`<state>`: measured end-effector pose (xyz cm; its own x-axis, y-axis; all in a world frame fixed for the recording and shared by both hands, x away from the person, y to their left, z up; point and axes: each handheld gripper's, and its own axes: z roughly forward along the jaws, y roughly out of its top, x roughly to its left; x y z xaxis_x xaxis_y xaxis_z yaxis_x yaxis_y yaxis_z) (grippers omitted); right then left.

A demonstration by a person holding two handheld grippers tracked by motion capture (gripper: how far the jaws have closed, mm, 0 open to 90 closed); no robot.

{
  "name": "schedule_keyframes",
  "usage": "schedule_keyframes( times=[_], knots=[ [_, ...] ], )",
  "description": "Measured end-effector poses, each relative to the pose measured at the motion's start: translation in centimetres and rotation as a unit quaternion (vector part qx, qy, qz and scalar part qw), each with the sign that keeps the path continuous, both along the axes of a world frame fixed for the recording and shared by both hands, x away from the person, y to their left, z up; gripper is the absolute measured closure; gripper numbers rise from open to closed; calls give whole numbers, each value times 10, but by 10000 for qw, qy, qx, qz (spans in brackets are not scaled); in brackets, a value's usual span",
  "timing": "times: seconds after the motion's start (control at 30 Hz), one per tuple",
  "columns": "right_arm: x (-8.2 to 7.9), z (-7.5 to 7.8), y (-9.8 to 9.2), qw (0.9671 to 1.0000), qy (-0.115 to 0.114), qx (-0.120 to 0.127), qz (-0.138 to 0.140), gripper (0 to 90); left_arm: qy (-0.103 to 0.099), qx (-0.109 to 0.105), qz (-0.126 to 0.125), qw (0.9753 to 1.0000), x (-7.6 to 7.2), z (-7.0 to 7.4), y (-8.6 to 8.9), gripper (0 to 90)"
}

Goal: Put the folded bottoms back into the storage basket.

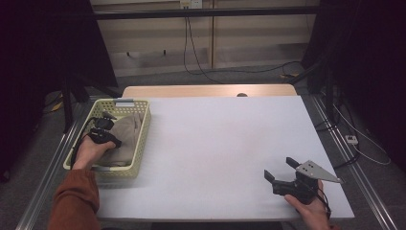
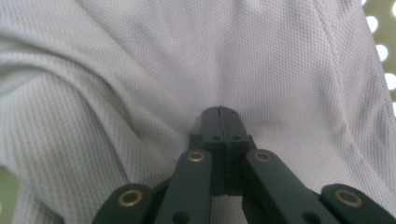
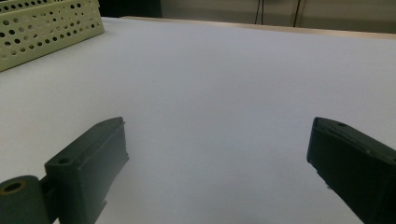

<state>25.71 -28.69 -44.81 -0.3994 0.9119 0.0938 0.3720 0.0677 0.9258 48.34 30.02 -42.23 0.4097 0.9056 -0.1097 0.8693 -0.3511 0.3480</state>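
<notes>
A beige knit cloth (image 1: 128, 135) lies bundled in a pale green perforated basket (image 1: 142, 143) at the table's left edge. My left gripper (image 1: 112, 139) reaches down into the basket, held by a hand with a rust-coloured sleeve. In the left gripper view its jaws stand together at the cloth (image 2: 140, 70), with creases running into the left gripper (image 2: 219, 111), so it is shut on a pinch of fabric. My right gripper (image 1: 280, 168) hovers low over the white table (image 1: 215, 143) near the front right corner. The right gripper (image 3: 217, 135) is open, with bare tabletop between its jaws.
The basket's holed wall (image 3: 46, 28) shows far left in the right gripper view, and its wall (image 2: 387, 28) edges the left gripper view. A wooden strip (image 1: 206, 91) runs along the table's far edge. Cables (image 1: 201, 62) trail on the floor beyond, and dark stands flank both sides.
</notes>
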Motion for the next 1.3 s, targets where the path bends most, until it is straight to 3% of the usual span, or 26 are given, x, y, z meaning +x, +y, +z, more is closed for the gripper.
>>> schedule_keyframes(
  times=[0.07,0.1,0.13,0.2,0.23,0.3,0.4,0.47,0.53,0.67,0.77,0.9,1.0,1.2,1.3],
  knots=[
    [0,0,0,10000,0,-25,-6,45,-171,-169,68,9997,0,3,6,900],
    [1,0,-1,10000,-5,-29,-6,45,-394,-239,117,9989,-1,5,9,900],
    [1,0,-1,10000,-4,-8,-19,45,-620,-318,201,9974,-1,8,12,900],
    [1,0,-1,10000,14,-7,-24,44,-1176,-394,493,9911,1,14,16,900],
    [1,0,-1,10000,18,10,-38,44,-1334,-420,588,9884,4,15,17,900],
    [0,0,-1,10000,4,-4,-53,44,-1459,-226,714,9865,11,12,16,900],
    [0,0,-1,10000,-17,-4,-48,44,-1243,-133,708,9896,20,1,8,900],
    [0,0,-2,10000,1,-6,-45,44,-940,185,567,9938,22,-8,2,900],
    [1,0,-2,10000,6,8,-50,44,-990,253,521,9934,21,-9,0,900],
    [-1,1,-1,10000,-34,-8,-23,44,-580,534,236,9966,13,-5,-3,900],
    [-2,1,-1,10000,-42,-16,-13,44,-380,497,95,9980,8,-3,-3,900],
    [-1,1,-1,10000,-18,-14,-20,44,-550,310,-26,9980,3,-5,4,900],
    [0,0,-1,10000,-13,-14,-38,44,-638,299,-4,9975,7,-6,3,900],
    [1,0,0,10000,-14,-40,-21,44,-933,43,-143,9955,19,-12,-8,900],
    [1,0,0,10000,-15,-13,-36,44,-986,95,-243,9948,22,-12,-14,900]
  ],
)
